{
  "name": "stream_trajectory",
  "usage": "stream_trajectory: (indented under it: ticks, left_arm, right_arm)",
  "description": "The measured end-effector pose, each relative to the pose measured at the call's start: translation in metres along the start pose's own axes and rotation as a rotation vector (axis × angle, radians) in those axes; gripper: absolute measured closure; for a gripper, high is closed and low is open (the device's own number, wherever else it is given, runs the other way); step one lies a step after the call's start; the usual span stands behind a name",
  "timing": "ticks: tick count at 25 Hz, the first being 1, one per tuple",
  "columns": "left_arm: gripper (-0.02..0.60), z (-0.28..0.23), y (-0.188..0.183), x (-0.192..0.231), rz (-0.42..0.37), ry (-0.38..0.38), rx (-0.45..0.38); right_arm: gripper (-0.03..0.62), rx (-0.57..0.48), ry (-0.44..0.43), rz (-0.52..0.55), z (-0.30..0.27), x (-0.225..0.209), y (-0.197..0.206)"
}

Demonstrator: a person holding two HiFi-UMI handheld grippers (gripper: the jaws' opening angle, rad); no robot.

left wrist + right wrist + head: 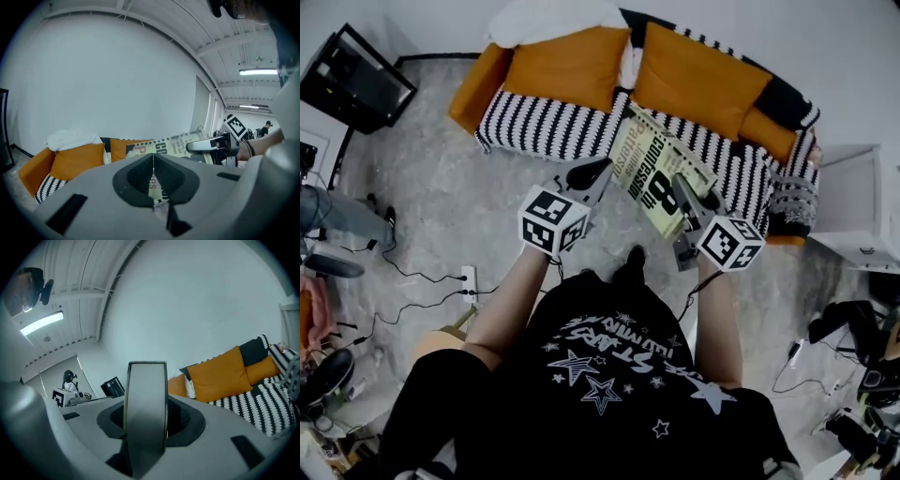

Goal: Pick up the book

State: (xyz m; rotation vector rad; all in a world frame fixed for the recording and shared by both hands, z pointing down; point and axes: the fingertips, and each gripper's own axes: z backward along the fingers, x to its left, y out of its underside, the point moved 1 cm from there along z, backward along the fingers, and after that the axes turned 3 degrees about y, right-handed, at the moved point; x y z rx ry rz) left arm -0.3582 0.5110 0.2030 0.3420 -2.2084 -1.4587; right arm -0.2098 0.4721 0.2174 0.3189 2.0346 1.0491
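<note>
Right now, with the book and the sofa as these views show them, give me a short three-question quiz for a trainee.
1. What is the right tool shut on?
2. True or false: the cushions on the sofa are green.
3. The sofa's seat cover is: A striped, B dotted, C plain.
Key: 1 the book; 2 false, they are orange; 3 A.
</note>
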Motion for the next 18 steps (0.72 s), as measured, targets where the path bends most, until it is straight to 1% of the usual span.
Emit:
stream_trajectory:
  ticks: [5,11,18]
  left_arm:
    - [0.569,0.013,-0.001,-0.001,-0.004,0.010,-0.009]
    - [0.569,0.024,0.003,0.000,0.007,0.002,-0.014]
    - [0.569,0.050,0.019,0.003,0.015,0.002,-0.010]
  right_arm:
    - [0.424,0.001,0.016,0.010,0.007,0.012,0.007]
    - [0.424,0.013,0.025,0.018,0.008,0.018,0.014]
    - [0.424,0.020,0.036,0.005,0.013,0.037,0.035]
